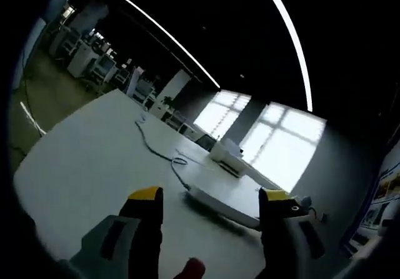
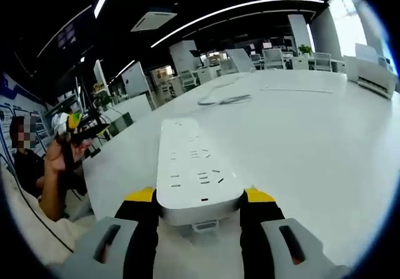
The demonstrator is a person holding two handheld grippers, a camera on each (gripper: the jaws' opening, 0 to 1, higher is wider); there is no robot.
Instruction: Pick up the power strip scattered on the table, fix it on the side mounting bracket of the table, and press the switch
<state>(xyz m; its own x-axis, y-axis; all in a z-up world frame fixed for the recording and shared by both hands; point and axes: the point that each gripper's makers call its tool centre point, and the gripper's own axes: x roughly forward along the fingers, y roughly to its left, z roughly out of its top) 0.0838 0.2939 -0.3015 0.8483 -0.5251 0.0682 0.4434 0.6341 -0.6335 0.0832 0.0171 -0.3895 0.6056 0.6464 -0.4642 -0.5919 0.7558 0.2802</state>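
In the right gripper view our right hand-held gripper [image 2: 199,199] has its two yellow-tipped jaws closed against the sides of the white power strip [image 2: 195,166], gripping it at its near end, low in the middle of the frame; the strip runs away from us toward the centre, socket face up, over the white surface [image 2: 312,141]. We cannot tell whether the far end rests on the surface or hangs just above it. In the left gripper view our left hand-held gripper [image 1: 212,201] stands wide open with nothing between its jaws, and past them, right of centre, we see the same strip [image 1: 222,205] lying across the frame, with its cable [image 1: 156,146] trailing off toward the upper left. We judge the step in hand to be the pick-up and carry toward the side bracket, which we cannot make out in either view. To do it well we should keep the grip square across the strip's width, since holding it by one end leaves a long lever that may droop or twist; bringing the empty left hand-held gripper in under the far end would steady it. We should also mind the trailing cable, which could snag or drag as we lift. A person's hand [image 2: 59,154] holding a small tool sits at the left edge of the right gripper view, well clear of the strip.
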